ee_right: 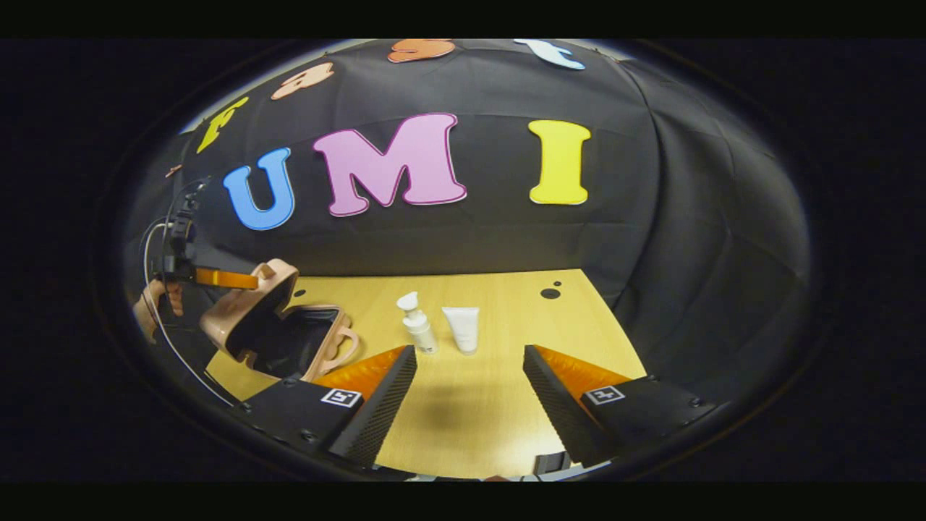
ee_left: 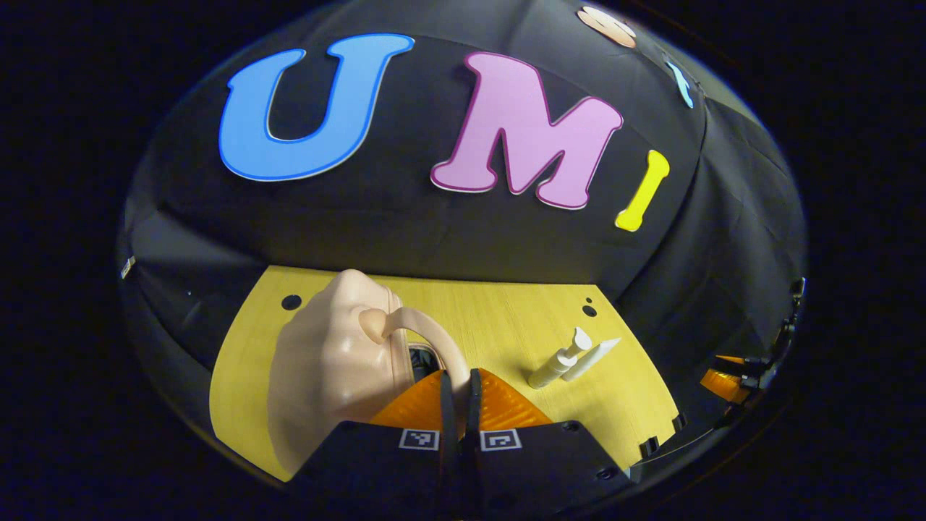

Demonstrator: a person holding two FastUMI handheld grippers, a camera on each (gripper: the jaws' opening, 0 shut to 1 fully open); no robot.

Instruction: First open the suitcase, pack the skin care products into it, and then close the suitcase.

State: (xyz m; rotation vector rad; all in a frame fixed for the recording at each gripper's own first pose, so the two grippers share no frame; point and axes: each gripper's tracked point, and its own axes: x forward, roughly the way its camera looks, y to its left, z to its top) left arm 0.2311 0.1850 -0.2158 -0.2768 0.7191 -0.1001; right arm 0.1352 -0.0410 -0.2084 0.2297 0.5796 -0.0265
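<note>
Left gripper (ee_left: 457, 405) sits with its jaws drawn together, nearly touching, right at the suitcase (ee_left: 340, 362) by its looped handle (ee_left: 405, 325); whether anything is pinched between the fingers I cannot tell from the left gripper view. In the right gripper view the same gripper (ee_right: 217, 278) rests at the top edge of the raised lid (ee_right: 249, 304), held by a hand (ee_right: 155, 304), and the case stands open near the desk's (ee_right: 470, 412) left edge, its dark lining showing.

Right gripper (ee_right: 470, 383) hangs with its jaws spread wide and nothing between them, above the desk's front middle, facing the two skin care products. Pump bottle (ee_right: 418, 325) and squeeze tube (ee_right: 463, 329) stand upright just beside each other near the middle of the desk, well apart from the suitcase.

Both products look light and smooth, so likely slippery. The pump bottle seems stiff; its round body below the pump head looks the safest place to grip, since the nozzle could press or snap. The tube is probably soft and would squash, so a gentle hold low near its cap, across the flat faces, should suit. The suitcase shell looks rigid and glossy, and the lid may drop shut if released, so its rim or handle seems the best hold.
</note>
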